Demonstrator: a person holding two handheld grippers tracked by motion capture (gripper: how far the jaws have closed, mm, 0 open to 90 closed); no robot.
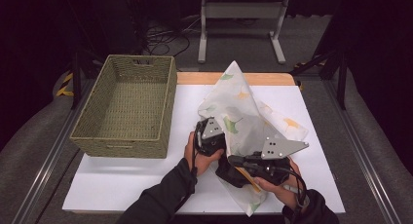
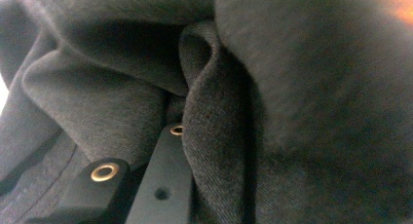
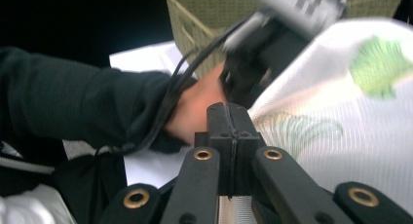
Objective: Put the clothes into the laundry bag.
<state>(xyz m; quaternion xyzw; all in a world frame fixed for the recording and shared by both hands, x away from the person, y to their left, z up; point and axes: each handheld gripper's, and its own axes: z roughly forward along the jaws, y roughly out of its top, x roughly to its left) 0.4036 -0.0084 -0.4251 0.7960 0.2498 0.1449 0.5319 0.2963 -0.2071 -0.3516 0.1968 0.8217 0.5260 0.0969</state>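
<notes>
Holding the leaf-print cloth (image 1: 248, 112) bunched up over the table (image 1: 122, 180) beside the basket (image 1: 122, 107), right gripper (image 3: 229, 121) pinched tight on its edge, left gripper (image 1: 210, 136) clamped into folds, could easily slip out if tugged apart.

Cloth (image 1: 253, 112), centre right of the high view: white, printed with green and yellow-orange leaf motifs; green leaf prints repeated at the right of the right gripper view (image 3: 341, 87). Basket (image 1: 127, 107), upper left: woven, olive green. Table (image 1: 112, 180): white top, with a pale wood strip along the far edge. Grippers: black bodies, grey plates, brass-coloured rivets. Sleeves (image 1: 160, 199), bottom edge: dark charcoal.
</notes>
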